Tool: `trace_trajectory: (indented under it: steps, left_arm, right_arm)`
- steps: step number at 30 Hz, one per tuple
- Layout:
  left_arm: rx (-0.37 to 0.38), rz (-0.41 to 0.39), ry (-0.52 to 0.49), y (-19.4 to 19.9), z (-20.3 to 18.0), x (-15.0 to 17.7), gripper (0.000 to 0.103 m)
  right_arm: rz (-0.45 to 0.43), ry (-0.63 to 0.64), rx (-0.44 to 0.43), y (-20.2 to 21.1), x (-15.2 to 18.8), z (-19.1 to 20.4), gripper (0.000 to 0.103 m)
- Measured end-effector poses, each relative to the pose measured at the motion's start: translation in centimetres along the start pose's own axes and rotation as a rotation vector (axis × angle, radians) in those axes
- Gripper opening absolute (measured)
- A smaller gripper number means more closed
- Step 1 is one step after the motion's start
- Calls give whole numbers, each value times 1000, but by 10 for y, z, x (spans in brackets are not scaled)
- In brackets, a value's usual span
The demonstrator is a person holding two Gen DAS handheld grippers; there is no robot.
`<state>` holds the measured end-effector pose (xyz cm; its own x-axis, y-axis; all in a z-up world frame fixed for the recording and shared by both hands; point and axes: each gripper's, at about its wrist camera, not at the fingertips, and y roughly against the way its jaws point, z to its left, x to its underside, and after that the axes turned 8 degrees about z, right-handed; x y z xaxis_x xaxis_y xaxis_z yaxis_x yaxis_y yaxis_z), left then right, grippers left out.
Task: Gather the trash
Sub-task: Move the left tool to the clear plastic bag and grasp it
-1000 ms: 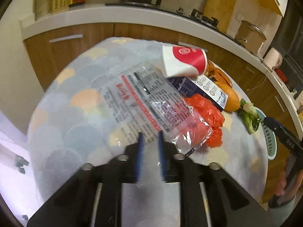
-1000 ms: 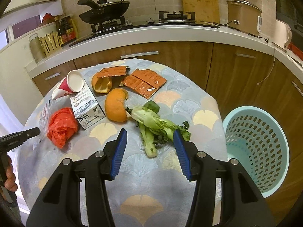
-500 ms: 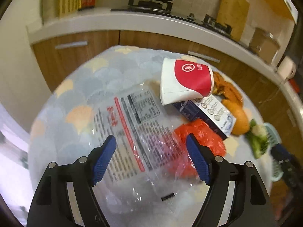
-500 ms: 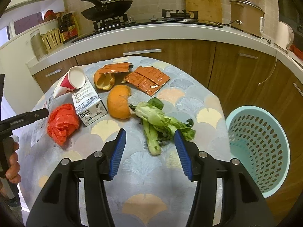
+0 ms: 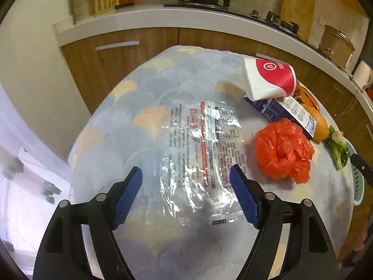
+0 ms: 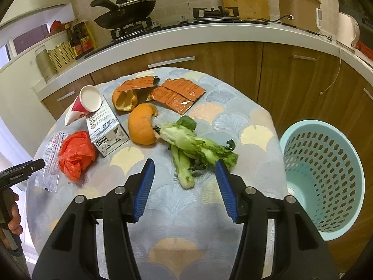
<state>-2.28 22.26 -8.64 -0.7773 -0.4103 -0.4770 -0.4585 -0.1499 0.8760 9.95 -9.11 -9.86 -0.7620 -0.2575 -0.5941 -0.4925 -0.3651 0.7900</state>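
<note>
Left gripper (image 5: 186,186) hovering, jaws apart, straddling wrapper (image 5: 205,158) beside red bag (image 5: 283,151) for pickup; right gripper (image 6: 184,182), jaws apart, framing greens (image 6: 198,149) near basket (image 6: 326,175).

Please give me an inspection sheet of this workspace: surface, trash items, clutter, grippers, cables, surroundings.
Surface: round table under a fan-pattern cloth.
Job's things: clear wrapper, red plastic bag, paper cup lying across a carton, orange peels, brown packets, bok choy; teal basket beside the table.
Clutter: nothing seen beyond the trash.
Grippers: left gripper open over the wrapper; right gripper open before the bok choy.
Cables: one cord hanging down the cabinets.
Surroundings: counter, stove with wok, rice cooker.
</note>
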Motion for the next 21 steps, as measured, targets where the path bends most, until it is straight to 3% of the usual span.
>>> trace_trajectory:
  steps: [5, 10, 12, 14, 18, 20, 21]
  left_arm:
    - [-14, 62, -11, -25, -6, 1, 83]
    - [-66, 29, -67, -32, -16, 2, 85]
    - [-77, 4, -76, -30, -18, 3, 75]
    - [-82, -11, -84, -27, -20, 3, 57]
    - [-80, -24, -105, -25, -21, 6, 49]
    - [-81, -33, -102, -21, -22, 9, 33]
    - [-74, -39, -99, -19, -21, 9, 31]
  right_arm:
    - [-7, 11, 5, 3, 1, 3, 51]
    - [-3, -7, 10, 2, 0, -3, 53]
    - [3, -12, 7, 0, 0, -4, 53]
    - [6, -12, 4, -2, 0, -4, 53]
    - [8, 3, -5, -3, 0, 4, 53]
    - [8, 18, -6, -4, 0, 9, 53]
    - [7, 24, -7, -3, 0, 11, 53]
